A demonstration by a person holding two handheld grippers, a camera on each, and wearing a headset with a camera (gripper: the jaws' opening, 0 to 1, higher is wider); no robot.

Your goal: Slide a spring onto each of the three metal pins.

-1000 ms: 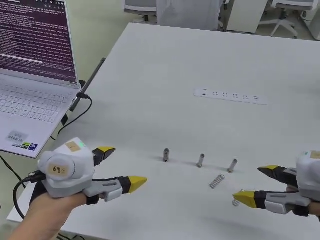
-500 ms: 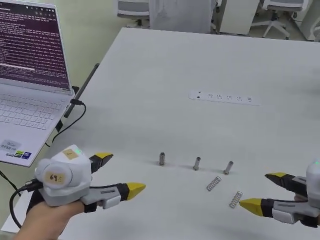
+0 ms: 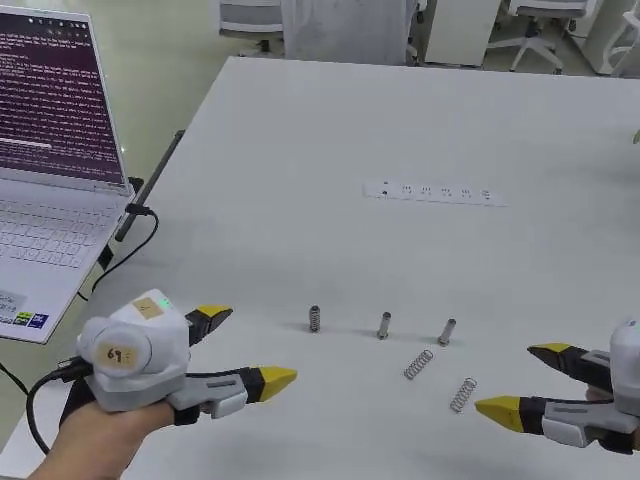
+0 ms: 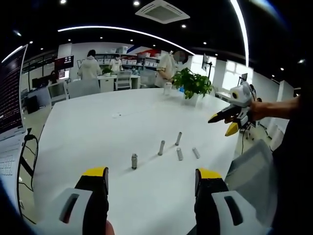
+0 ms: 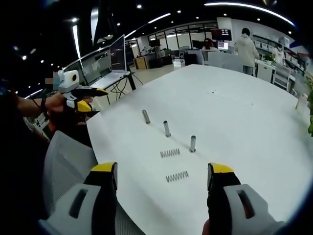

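Springs [image 3: 419,364] still loose by the table's [image 3: 400,130] front edge. Your right gripper [image 3: 520,379] backed off empty, wide open like the left gripper [image 3: 248,345]. Two pins [image 3: 384,325] still bare.

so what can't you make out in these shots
Left pin: head view, too small to tell whether it is bare.
Right gripper: head view, body cut off by the right edge.
Laptop: head view, cut by the left edge; screen text too small to read.
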